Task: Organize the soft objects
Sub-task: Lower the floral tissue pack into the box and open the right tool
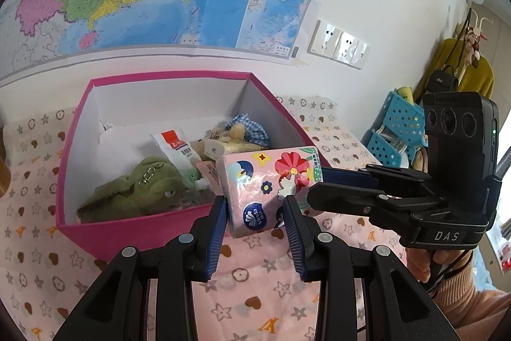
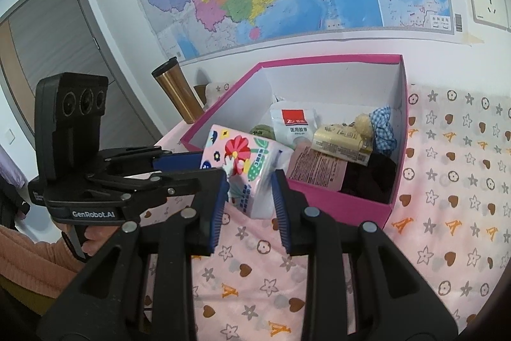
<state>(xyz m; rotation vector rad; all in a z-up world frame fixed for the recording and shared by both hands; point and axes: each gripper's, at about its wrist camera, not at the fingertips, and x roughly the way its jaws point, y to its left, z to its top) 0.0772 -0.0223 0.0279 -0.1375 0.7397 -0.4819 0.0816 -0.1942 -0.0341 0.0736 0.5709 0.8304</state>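
Both tools clamp tissue pack (image 1: 265,184), over pink box (image 1: 76,130) near rim

Clamped between both tongs, left (image 1: 255,206) and right (image 1: 314,184): pink flowered tissue pack (image 1: 265,178), above magenta cardboard box's (image 1: 76,130) near rim.

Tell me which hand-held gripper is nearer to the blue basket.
Right. The right hand-held gripper holds the tissue pack on the side toward the blue basket; the left hand-held gripper holds the side farther from it.

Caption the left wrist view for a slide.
Both grippers hold a tissue pack at the pink box.
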